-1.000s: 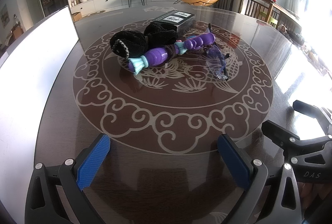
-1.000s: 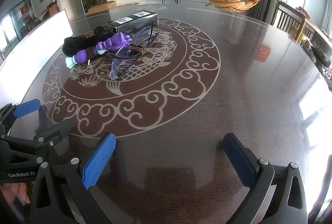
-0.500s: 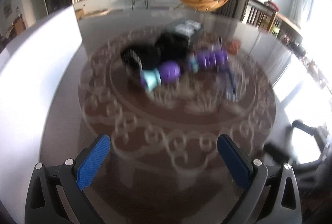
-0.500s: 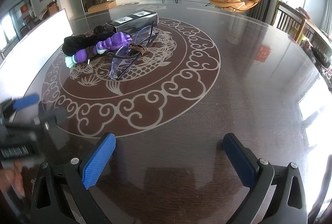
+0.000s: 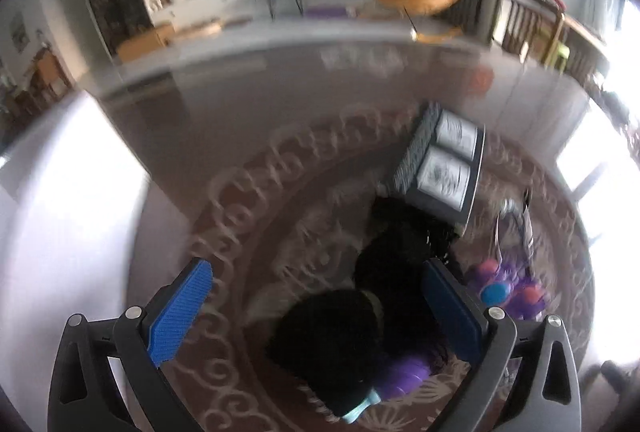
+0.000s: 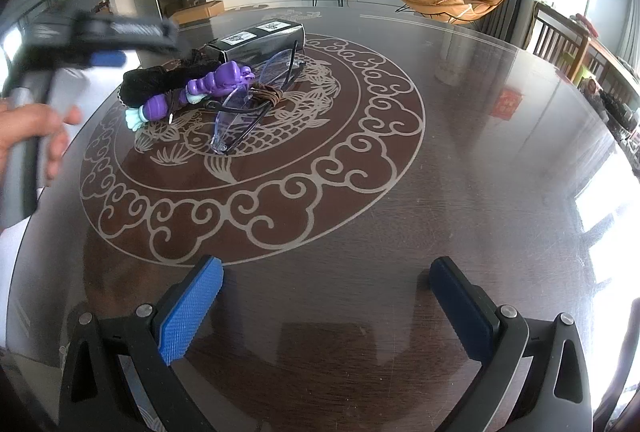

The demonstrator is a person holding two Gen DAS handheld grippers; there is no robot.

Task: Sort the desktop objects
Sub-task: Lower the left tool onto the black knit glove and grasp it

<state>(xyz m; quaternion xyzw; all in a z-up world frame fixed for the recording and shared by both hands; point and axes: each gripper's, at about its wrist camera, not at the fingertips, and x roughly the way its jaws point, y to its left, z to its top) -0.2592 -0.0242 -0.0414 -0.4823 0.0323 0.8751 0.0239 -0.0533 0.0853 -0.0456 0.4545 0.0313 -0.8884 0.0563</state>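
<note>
A pile lies on the round dark table point(image 6: 460, 160): a black fuzzy cloth point(image 5: 340, 336) point(image 6: 160, 82), a purple toy with teal ends point(image 6: 200, 92) point(image 5: 404, 376), clear glasses point(image 6: 256, 96) and a dark box with white labels point(image 6: 260, 38) point(image 5: 444, 168). My left gripper point(image 5: 320, 316) is open, right above the black cloth, which sits between its blue pads. It shows blurred in the right wrist view point(image 6: 104, 44) over the pile. My right gripper point(image 6: 324, 308) is open and empty, low over bare table near the front edge.
A white board point(image 5: 60, 212) stands along the table's left side. Chairs point(image 6: 568, 36) stand at the far right edge. A person's hand point(image 6: 36, 132) holds the left gripper at the left.
My left gripper has moved forward from the table's near edge to above the pile and tilted down over the black cloth. My right gripper has not moved.
</note>
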